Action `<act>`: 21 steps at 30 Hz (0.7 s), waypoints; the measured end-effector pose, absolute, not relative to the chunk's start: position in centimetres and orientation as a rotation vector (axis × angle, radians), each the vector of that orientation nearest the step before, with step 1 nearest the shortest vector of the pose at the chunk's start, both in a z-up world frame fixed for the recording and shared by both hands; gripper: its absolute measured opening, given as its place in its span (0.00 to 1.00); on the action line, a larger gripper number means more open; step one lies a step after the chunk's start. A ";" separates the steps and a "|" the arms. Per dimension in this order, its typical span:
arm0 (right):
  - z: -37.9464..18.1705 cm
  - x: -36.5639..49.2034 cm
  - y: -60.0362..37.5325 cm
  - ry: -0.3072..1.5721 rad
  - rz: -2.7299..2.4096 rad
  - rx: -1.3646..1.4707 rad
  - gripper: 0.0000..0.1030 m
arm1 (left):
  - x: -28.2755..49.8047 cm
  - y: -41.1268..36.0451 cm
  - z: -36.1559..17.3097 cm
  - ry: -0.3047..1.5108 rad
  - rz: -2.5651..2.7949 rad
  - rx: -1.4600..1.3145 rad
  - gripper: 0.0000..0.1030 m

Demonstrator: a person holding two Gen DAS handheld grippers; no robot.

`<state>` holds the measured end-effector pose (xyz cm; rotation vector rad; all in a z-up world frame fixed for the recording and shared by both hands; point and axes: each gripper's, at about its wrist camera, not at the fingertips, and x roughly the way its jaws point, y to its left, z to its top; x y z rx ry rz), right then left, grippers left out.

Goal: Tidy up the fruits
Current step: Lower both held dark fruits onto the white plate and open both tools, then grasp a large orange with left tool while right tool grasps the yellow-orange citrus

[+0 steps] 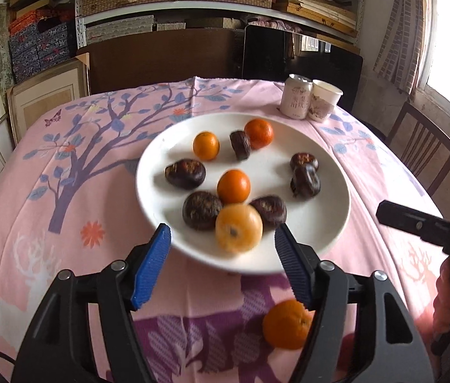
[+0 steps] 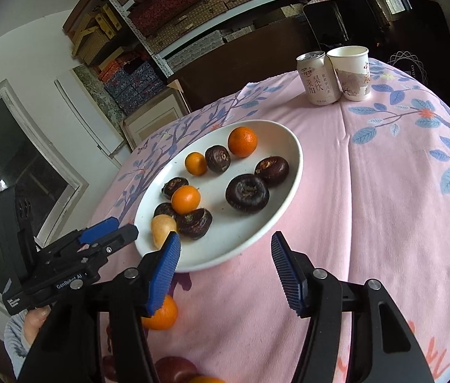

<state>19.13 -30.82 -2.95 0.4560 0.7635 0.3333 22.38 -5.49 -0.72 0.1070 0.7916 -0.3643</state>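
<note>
A white plate [image 1: 327, 239] on the pink cloth holds several oranges and dark brown water chestnuts. A blurred pale orange fruit [image 1: 238, 228] lies at the plate's near rim, between and just beyond the open fingers of my left gripper [image 1: 221, 239]; it also shows in the right wrist view [image 2: 162, 228]. One orange [image 1: 285, 324] lies on the cloth below the plate, and it shows again in the right wrist view [image 2: 162, 316]. My right gripper [image 2: 225, 249] is open and empty over the plate's near edge [image 2: 225, 255]. The left gripper [image 2: 110, 228] appears at the left of the right wrist view.
A drink can [image 1: 295, 100] and a paper cup [image 1: 323, 100] stand at the table's far right. A reddish fruit [image 2: 173, 367] lies on the cloth at the bottom edge. A wooden chair [image 1: 423, 150] stands to the right. Shelves with boxes stand behind the table.
</note>
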 end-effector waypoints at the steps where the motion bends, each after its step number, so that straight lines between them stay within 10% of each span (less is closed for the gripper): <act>1: -3.1 18.4 -30.8 0.761 0.335 0.451 0.59 | 21.6 -5.3 -1.2 0.792 -0.378 0.116 0.65; 21: -3.5 15.2 -31.1 0.754 0.329 0.443 0.66 | 18.0 -8.7 -4.9 0.856 -0.508 0.286 0.68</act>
